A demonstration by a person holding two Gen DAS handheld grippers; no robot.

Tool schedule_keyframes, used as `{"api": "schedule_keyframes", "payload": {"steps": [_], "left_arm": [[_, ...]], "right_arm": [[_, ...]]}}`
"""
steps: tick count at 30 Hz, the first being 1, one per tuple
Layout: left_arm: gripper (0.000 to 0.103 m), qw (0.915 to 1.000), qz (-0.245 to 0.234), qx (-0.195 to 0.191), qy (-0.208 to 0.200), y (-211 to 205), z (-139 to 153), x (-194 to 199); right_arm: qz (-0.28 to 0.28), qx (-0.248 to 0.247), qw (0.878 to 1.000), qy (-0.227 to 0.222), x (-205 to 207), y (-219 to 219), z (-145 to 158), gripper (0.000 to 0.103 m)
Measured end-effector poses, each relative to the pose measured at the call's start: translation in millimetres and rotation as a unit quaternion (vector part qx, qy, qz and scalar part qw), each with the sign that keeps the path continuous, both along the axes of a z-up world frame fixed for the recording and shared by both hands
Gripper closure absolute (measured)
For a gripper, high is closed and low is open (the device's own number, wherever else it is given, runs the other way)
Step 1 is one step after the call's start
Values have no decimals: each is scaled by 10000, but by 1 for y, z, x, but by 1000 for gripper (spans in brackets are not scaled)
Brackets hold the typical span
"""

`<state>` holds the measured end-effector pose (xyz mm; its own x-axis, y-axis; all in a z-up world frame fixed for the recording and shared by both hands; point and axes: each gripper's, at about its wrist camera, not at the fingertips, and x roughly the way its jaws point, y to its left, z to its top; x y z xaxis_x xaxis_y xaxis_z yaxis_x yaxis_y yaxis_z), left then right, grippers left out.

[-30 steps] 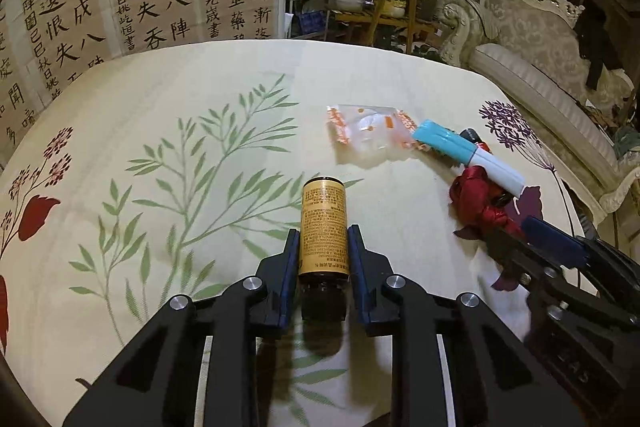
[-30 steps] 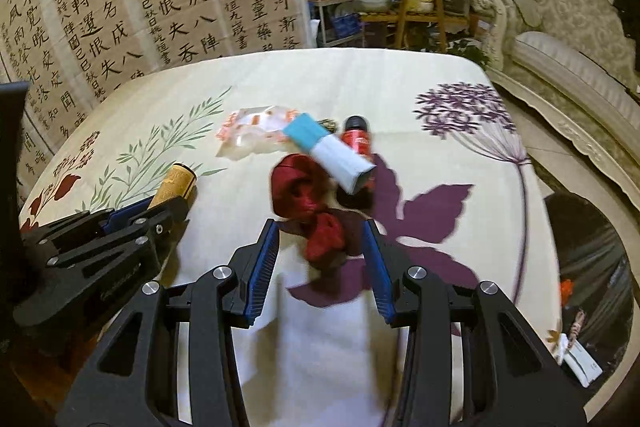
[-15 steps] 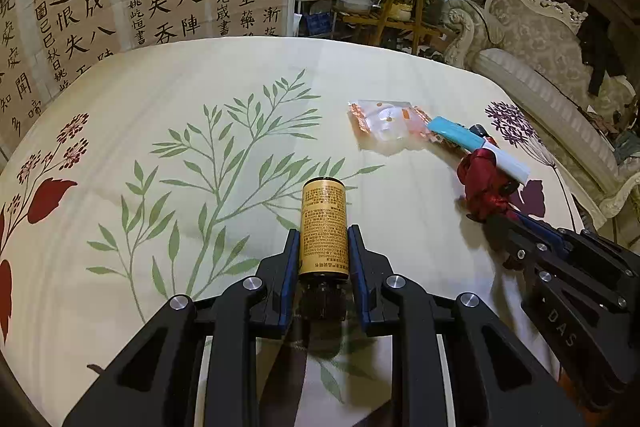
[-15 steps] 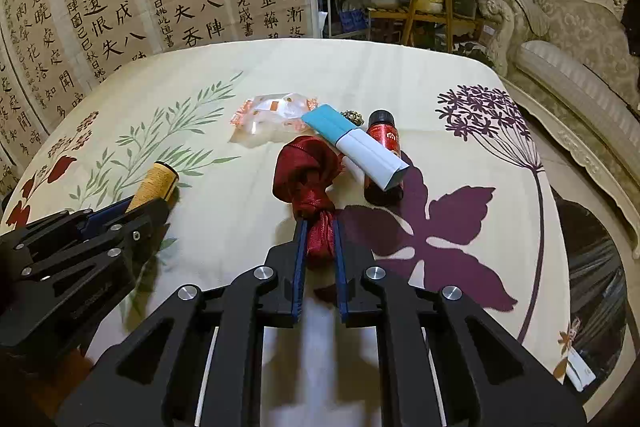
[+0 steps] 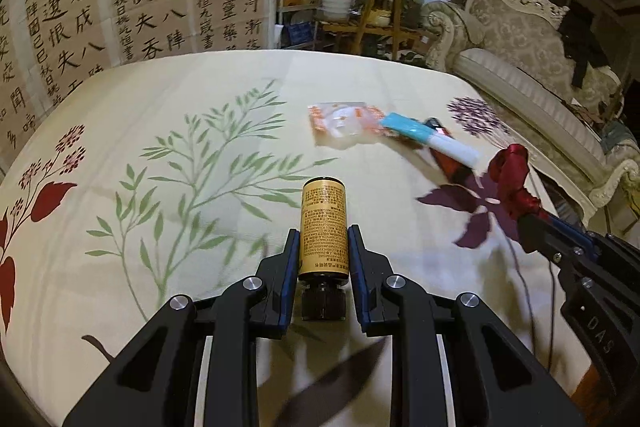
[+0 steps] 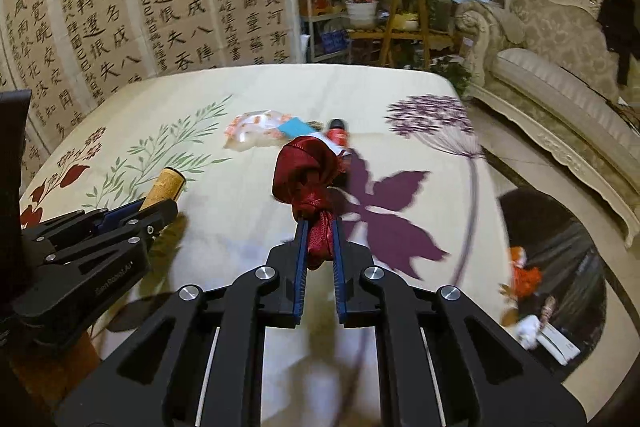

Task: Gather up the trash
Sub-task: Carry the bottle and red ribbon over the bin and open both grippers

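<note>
My left gripper (image 5: 323,239) is shut on a yellow-labelled brown bottle (image 5: 324,223), which lies along the fingers with its dark cap toward the camera, held above the tablecloth. My right gripper (image 6: 320,227) is shut on the tail of a knotted dark red ribbon (image 6: 308,171), which hangs clear of the cloth. In the left wrist view the ribbon (image 5: 510,175) and right gripper (image 5: 530,223) sit at the right. In the right wrist view the left gripper (image 6: 160,207) with its bottle (image 6: 166,183) is at the left.
On the flowered tablecloth (image 5: 120,107) lie a clear orange-printed wrapper (image 5: 340,119), a blue and white tube (image 5: 428,139) and a small red bottle (image 6: 338,135). A black-lined bin (image 6: 560,247) holding scraps stands on the floor at the right, near a sofa (image 6: 560,67).
My right gripper closed on the red ribbon and lifted it off the cloth. Both grippers drew back and up, and the left kept its hold on the bottle.
</note>
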<state>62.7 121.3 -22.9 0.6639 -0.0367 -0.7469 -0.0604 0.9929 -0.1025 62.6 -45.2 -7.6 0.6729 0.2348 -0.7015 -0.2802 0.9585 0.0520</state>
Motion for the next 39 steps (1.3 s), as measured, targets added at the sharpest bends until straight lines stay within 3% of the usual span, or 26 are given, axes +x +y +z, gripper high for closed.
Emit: {"api": "schedule_keyframes", "payload": {"steps": [11, 24, 39], "left_arm": [[78, 9981, -598, 13, -152, -63, 11, -1], [78, 9876, -1532, -10, -337, -163, 21, 7], [78, 9747, -2184, 235, -418, -241, 15, 16]], "right_arm": [[-884, -19, 9960, -110, -13, -74, 0, 92], [-2105, -154, 9770, -309, -21, -172, -4, 92], [-2569, -60, 9661, -262, -18, -223, -18, 91]]}}
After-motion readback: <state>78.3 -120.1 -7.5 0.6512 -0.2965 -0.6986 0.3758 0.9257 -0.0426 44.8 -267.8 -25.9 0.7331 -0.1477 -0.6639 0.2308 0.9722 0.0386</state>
